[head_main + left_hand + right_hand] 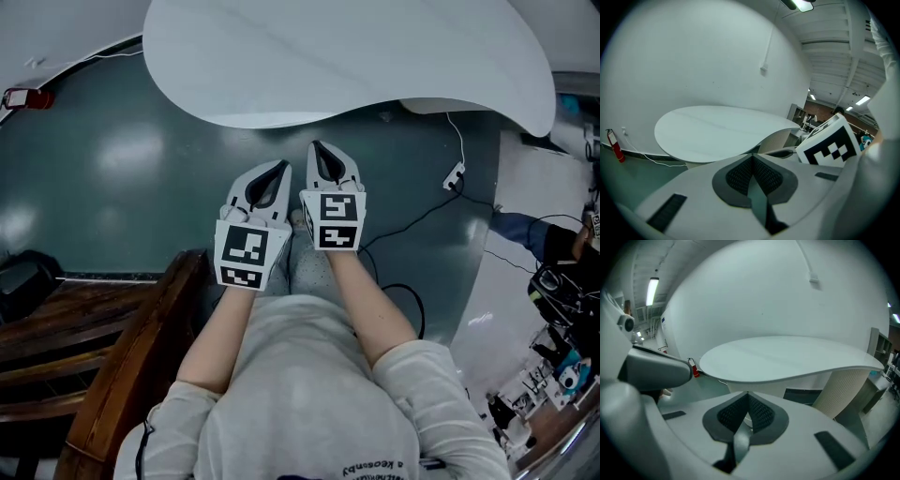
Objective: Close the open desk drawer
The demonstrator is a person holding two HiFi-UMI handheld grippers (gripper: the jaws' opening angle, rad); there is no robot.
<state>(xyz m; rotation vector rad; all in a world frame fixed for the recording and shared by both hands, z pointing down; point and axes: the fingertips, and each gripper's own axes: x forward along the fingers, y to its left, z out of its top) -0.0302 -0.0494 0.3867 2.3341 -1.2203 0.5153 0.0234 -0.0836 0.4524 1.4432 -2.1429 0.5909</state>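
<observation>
No open drawer shows in any view. A white curved desk stands ahead of me on the far side of the dark green floor; it also fills the middle of the left gripper view and the right gripper view. Both grippers are held side by side at chest height, short of the desk and pointing toward it. My left gripper is shut with nothing in it. My right gripper is shut too, also holding nothing. The desk's ribbed pedestal stands at its right.
A wooden chair stands close at my left, with a black bag beyond it. Cables and a power plug lie on the floor at the right. A red fire extinguisher stands by the far wall.
</observation>
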